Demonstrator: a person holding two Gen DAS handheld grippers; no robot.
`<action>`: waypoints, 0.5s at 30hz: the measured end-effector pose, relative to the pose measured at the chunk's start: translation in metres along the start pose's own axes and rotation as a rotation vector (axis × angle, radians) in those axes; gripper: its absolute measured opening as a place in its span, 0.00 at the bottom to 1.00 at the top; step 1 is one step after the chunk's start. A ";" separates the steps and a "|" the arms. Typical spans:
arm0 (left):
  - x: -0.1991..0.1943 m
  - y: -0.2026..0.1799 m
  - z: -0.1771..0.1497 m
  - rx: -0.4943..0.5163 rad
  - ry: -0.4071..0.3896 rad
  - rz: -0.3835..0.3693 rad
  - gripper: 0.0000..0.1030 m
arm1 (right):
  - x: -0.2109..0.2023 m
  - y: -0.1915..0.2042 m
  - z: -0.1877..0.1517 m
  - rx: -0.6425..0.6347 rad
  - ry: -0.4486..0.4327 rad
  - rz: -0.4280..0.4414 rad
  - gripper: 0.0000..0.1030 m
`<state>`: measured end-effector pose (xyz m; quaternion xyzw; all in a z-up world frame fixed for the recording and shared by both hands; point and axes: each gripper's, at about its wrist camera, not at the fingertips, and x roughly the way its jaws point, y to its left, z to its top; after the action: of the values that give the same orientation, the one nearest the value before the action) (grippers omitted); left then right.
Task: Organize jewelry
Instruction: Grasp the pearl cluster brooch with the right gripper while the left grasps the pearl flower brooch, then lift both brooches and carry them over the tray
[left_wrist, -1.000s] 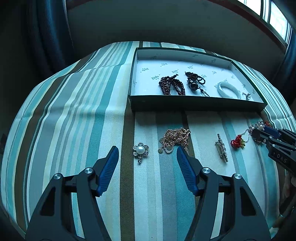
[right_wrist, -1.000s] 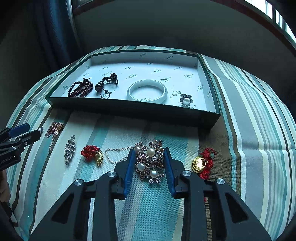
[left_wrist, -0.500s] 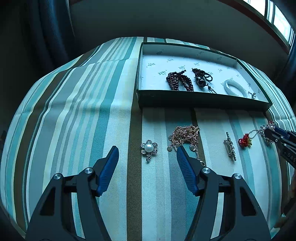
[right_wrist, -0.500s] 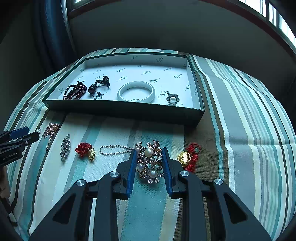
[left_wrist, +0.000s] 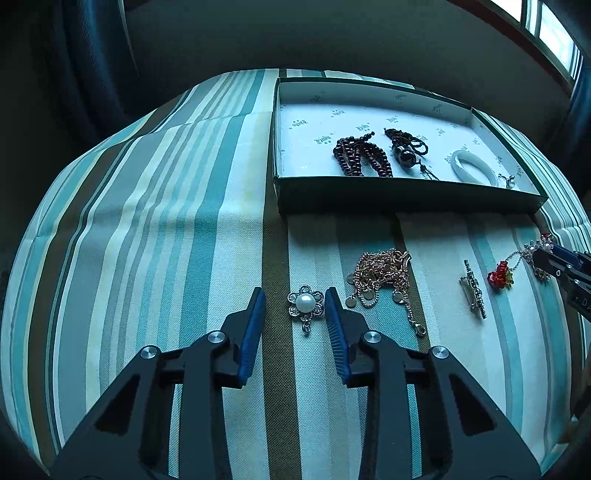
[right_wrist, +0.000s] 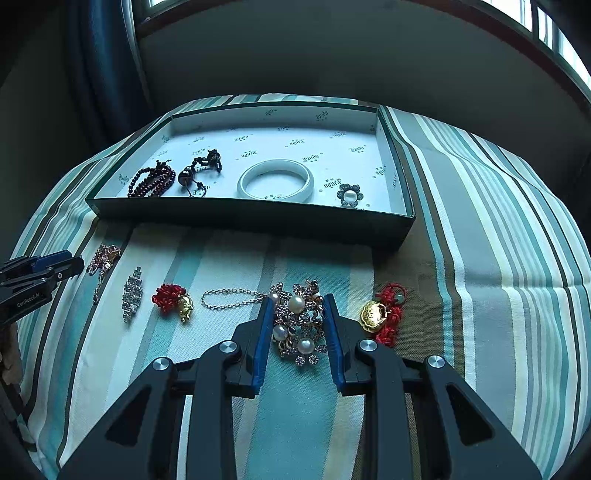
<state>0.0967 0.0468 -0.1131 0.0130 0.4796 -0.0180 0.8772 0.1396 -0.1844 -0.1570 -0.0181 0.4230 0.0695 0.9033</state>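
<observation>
A pearl flower brooch is laid flat on the striped cloth; a pearl cluster brooch with chain is clasped; beads and bangle are kept in the green tray.

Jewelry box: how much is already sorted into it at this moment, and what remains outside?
Done: the jewelry box holds a bead bracelet, dark pendant, white bangle and pearl flower.
In hand: the right gripper brackets the pearl brooch; the left gripper brackets a pearl flower charm.
Left: gold chain, crystal bar, red charm, gold lock.
</observation>
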 end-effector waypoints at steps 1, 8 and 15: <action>0.000 -0.001 0.000 0.005 -0.001 -0.007 0.24 | 0.000 0.000 0.000 0.000 0.000 0.000 0.27; 0.000 -0.005 -0.001 0.024 -0.009 -0.006 0.19 | 0.000 0.000 0.000 0.001 0.000 0.001 0.27; -0.004 -0.004 -0.003 0.015 -0.012 0.003 0.19 | -0.002 0.000 0.001 0.005 -0.007 0.007 0.27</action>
<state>0.0919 0.0428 -0.1117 0.0202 0.4740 -0.0206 0.8801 0.1386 -0.1850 -0.1549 -0.0141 0.4201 0.0715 0.9046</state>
